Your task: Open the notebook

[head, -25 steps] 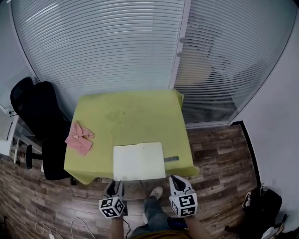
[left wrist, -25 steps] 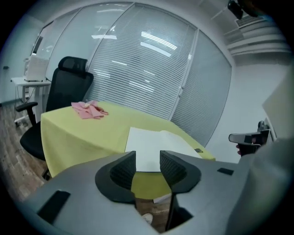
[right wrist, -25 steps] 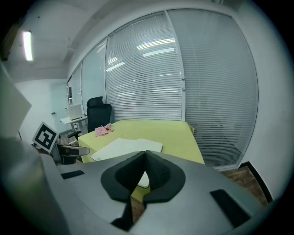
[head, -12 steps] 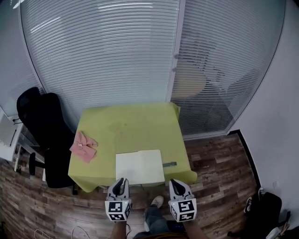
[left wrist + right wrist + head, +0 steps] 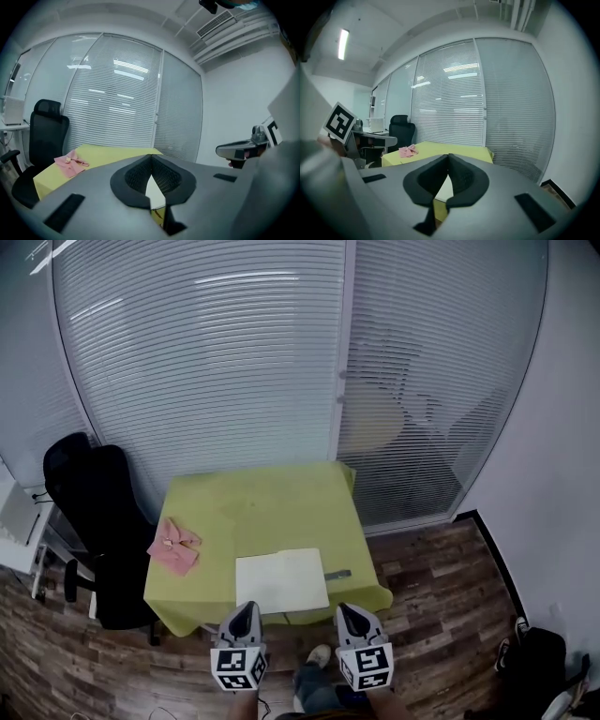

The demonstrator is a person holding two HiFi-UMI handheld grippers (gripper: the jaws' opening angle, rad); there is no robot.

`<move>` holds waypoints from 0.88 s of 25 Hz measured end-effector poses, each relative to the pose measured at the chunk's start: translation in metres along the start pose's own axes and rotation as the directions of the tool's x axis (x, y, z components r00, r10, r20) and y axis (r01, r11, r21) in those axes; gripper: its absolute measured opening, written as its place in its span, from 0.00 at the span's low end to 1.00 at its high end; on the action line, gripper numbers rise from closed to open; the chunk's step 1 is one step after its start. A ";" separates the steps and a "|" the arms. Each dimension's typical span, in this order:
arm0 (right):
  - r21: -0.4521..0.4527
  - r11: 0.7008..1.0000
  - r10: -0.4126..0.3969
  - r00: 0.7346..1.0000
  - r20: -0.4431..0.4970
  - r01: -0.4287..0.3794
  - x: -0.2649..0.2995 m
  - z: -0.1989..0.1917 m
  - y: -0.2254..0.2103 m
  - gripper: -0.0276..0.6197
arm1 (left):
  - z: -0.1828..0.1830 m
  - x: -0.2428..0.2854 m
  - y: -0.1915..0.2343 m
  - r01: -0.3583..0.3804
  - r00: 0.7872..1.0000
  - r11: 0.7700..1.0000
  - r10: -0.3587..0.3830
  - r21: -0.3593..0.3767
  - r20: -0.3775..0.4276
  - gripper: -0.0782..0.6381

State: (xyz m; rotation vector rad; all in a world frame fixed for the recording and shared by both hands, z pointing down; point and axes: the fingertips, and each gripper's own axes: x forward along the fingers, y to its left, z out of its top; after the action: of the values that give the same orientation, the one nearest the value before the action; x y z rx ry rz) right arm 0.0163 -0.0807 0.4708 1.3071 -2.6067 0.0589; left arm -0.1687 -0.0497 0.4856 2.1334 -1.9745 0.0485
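Observation:
The white notebook (image 5: pixel 281 580) lies flat near the front edge of the yellow-green table (image 5: pixel 262 507). Both grippers hover in front of the table, short of its edge and touching nothing. My left gripper (image 5: pixel 246 608) has just been closing and its jaws now meet with nothing between them. My right gripper (image 5: pixel 348 609) is shut and empty too. In the left gripper view the pads (image 5: pixel 161 176) touch at the tips, and a strip of the notebook (image 5: pixel 155 193) shows below them. The right gripper view shows the same: shut tips (image 5: pixel 448 155) and the notebook (image 5: pixel 444 188) beyond.
A crumpled pink cloth (image 5: pixel 174 546) lies at the table's left edge. A small grey object (image 5: pixel 338 574) sits just right of the notebook. A black office chair (image 5: pixel 98 521) stands left of the table. Slatted blinds (image 5: pixel 234 362) close off the back. The floor is wood planks.
The left jaws went from open to shut. Both grippers rose, and the head view pulled back, so the table looks smaller and farther away.

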 end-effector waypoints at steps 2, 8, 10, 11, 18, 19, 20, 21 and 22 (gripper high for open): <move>-0.003 1.000 0.005 1.000 0.011 -0.005 -0.005 0.004 0.004 0.06 | 0.004 -0.005 -0.001 0.003 1.000 1.000 -0.003 -0.008 0.014 0.14; -0.006 1.000 0.007 1.000 0.018 -0.007 -0.014 0.005 0.008 0.06 | 0.007 -0.015 -0.005 0.001 1.000 1.000 -0.001 -0.008 0.025 0.14; -0.004 1.000 0.006 1.000 0.020 -0.006 -0.016 0.004 0.007 0.06 | 0.007 -0.017 -0.006 -0.002 1.000 1.000 0.002 -0.006 0.026 0.14; -0.003 1.000 0.005 1.000 0.020 -0.005 -0.017 0.003 0.007 0.06 | 0.007 -0.018 -0.006 -0.002 1.000 1.000 0.003 -0.004 0.027 0.14; -0.001 1.000 0.002 1.000 0.024 -0.002 -0.019 0.006 0.005 0.06 | 0.006 -0.016 -0.006 0.005 1.000 0.999 -0.005 -0.032 0.011 0.14; -0.001 1.000 0.000 1.000 0.023 0.000 -0.019 0.005 0.003 0.06 | 0.005 -0.016 -0.006 0.006 1.000 0.999 -0.005 -0.039 0.006 0.14; 0.000 1.000 -0.003 1.000 0.021 0.003 -0.020 0.005 0.002 0.06 | 0.004 -0.015 -0.007 0.006 1.000 0.999 -0.006 -0.045 0.003 0.14; 0.002 1.000 -0.005 1.000 0.018 0.005 -0.020 0.004 0.002 0.06 | 0.004 -0.015 -0.007 0.007 1.000 0.999 -0.007 -0.048 0.001 0.14; 0.003 1.000 -0.007 1.000 0.013 0.006 -0.021 0.003 0.001 0.06 | 0.004 -0.015 -0.007 0.007 1.000 0.999 -0.007 -0.049 -0.001 0.14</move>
State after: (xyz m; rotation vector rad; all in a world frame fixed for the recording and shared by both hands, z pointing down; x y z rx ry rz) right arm 0.0269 -0.0641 0.4631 1.3215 -2.6144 0.0530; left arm -0.1638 -0.0350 0.4784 2.1090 -1.9472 -0.0004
